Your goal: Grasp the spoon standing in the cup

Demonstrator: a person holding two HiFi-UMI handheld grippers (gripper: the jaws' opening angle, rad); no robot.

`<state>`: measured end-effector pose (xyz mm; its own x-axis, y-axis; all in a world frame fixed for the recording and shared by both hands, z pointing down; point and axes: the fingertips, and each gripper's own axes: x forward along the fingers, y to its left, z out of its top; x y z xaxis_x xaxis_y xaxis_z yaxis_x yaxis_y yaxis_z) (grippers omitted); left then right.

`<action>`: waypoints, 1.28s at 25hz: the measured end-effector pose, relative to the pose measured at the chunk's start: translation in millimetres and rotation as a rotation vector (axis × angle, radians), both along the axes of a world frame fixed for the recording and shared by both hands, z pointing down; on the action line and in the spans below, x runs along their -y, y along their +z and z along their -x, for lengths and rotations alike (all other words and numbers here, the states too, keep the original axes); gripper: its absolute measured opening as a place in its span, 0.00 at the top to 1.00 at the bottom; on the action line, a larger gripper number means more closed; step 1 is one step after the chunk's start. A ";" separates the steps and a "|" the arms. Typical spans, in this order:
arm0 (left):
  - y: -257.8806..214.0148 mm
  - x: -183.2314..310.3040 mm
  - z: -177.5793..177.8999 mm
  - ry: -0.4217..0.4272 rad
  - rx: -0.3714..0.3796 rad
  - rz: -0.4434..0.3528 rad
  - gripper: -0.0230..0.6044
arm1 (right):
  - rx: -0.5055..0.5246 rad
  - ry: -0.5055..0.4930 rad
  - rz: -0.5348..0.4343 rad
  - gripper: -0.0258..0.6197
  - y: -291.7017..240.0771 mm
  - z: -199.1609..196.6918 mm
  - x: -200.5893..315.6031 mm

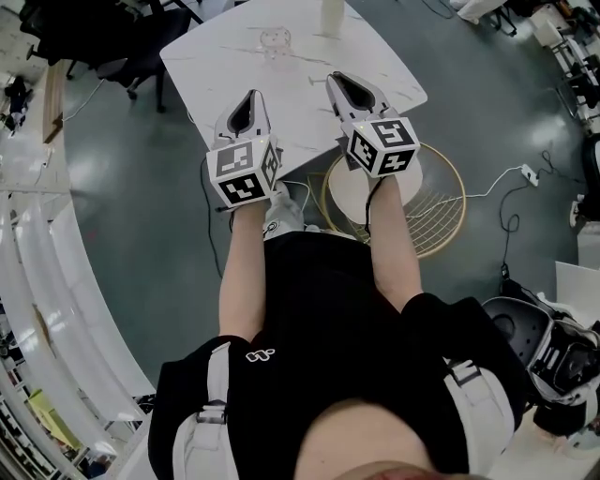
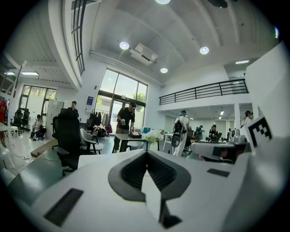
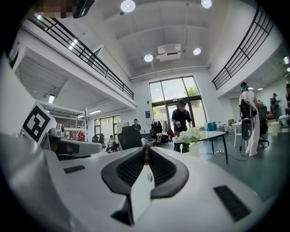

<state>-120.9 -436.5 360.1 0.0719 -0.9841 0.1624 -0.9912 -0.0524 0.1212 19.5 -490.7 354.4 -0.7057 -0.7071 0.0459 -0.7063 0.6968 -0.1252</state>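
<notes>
A clear glass cup [image 1: 274, 40] stands on the white table [image 1: 225, 56], toward its far side. I see no spoon in it from the head view. My right gripper [image 1: 337, 77] hovers over the table's near right part, short of the cup. Its jaws are closed on a thin brown piece that looks like the spoon's handle [image 3: 146, 156], pinched at the jaw tips. The rest of the spoon is hidden. My left gripper [image 1: 251, 97] is held over the table's near edge, with its jaws [image 2: 146, 154] shut and nothing between them.
A white cylinder [image 1: 332, 16] stands at the table's far edge. A gold wire stool [image 1: 441, 202] and cables lie below my right arm. A black office chair [image 1: 112, 37] is at the table's left. People and a flower vase [image 3: 194, 138] stand farther off.
</notes>
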 end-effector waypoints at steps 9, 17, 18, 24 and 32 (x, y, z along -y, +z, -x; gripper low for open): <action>6.9 -7.6 23.5 -0.034 -0.009 0.022 0.94 | -0.011 -0.035 0.011 0.89 3.9 23.6 -1.5; 16.9 -6.5 37.5 -0.050 -0.022 0.040 0.94 | -0.021 -0.058 0.018 0.89 11.8 40.0 -0.7; 18.3 -6.3 36.9 -0.048 -0.023 0.042 0.94 | -0.023 -0.057 0.019 0.89 13.0 39.9 -1.0; 21.9 -6.3 26.5 -0.029 -0.023 0.045 0.94 | -0.030 -0.048 0.017 0.89 15.4 31.2 -3.5; 19.7 -8.0 17.3 -0.017 -0.014 0.030 0.94 | 0.023 -0.027 -0.008 0.89 7.8 19.8 -5.3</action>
<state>-138.2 -428.5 379.8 0.0578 -0.9799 0.1909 -0.9901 -0.0319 0.1364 -0.3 -485.4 362.2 -0.7255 -0.6878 0.0240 -0.6840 0.7168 -0.1355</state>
